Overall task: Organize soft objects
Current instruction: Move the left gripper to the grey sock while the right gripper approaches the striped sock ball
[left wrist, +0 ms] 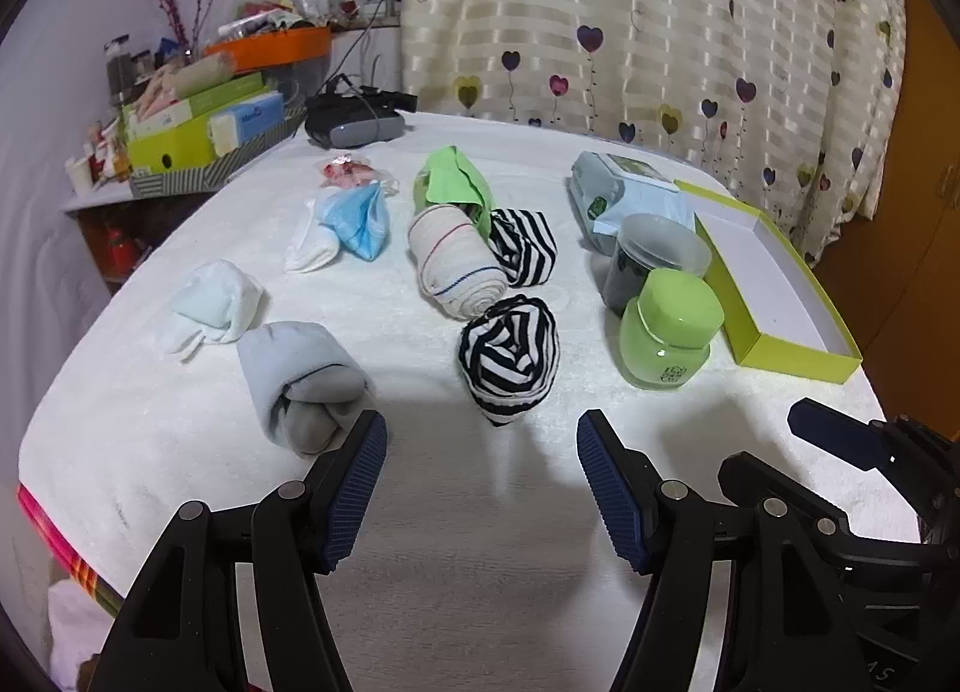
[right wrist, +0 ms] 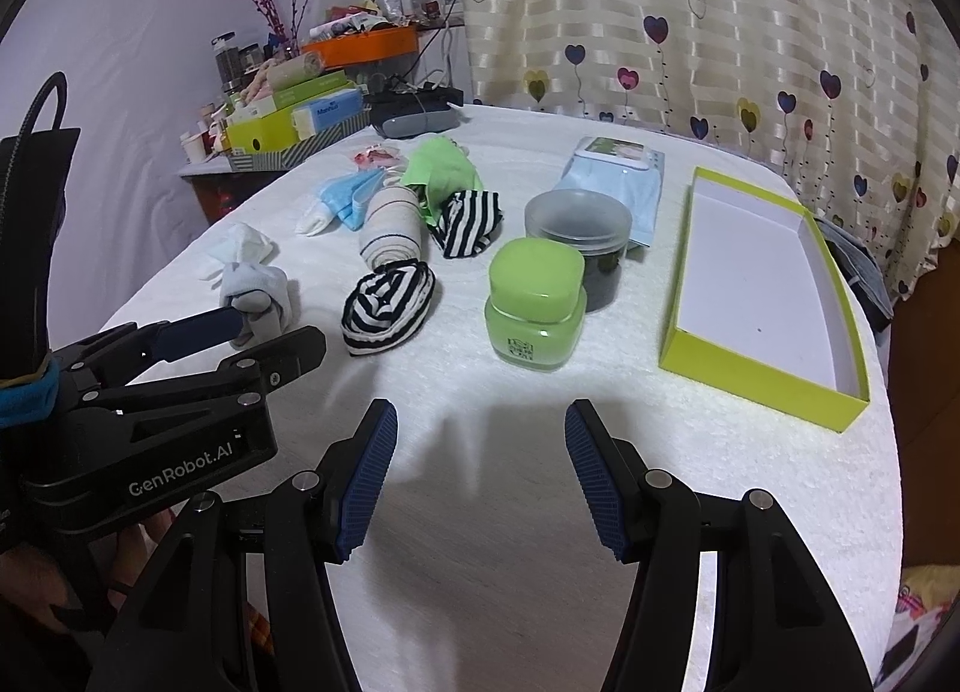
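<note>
Laid out in rough rows across the white-covered counter, apparently so each soft piece can be reached singly: grey rolled sock near left, pale white sock just beyond it, blue face mask and white sock farther back. Down the middle: near striped roll, cream rolled cloth, far striped roll touching it, green cloth behind. Grouped apart on the right, probably as the non-soft lot: green jar, dark lidded jar, tissue pack. Far right, open lime box, bare inside, likely the destination for the soft pieces.

Left gripper spread wide, nothing between the blue pads, hovering over bare cloth just short of the near striped roll; left pad close beside the grey rolled sock, contact not certain. Right gripper likewise wide apart and holding nothing, facing the green jar, with the lime box off to its right. Nothing boxed yet; sorting seemingly at its start.
</note>
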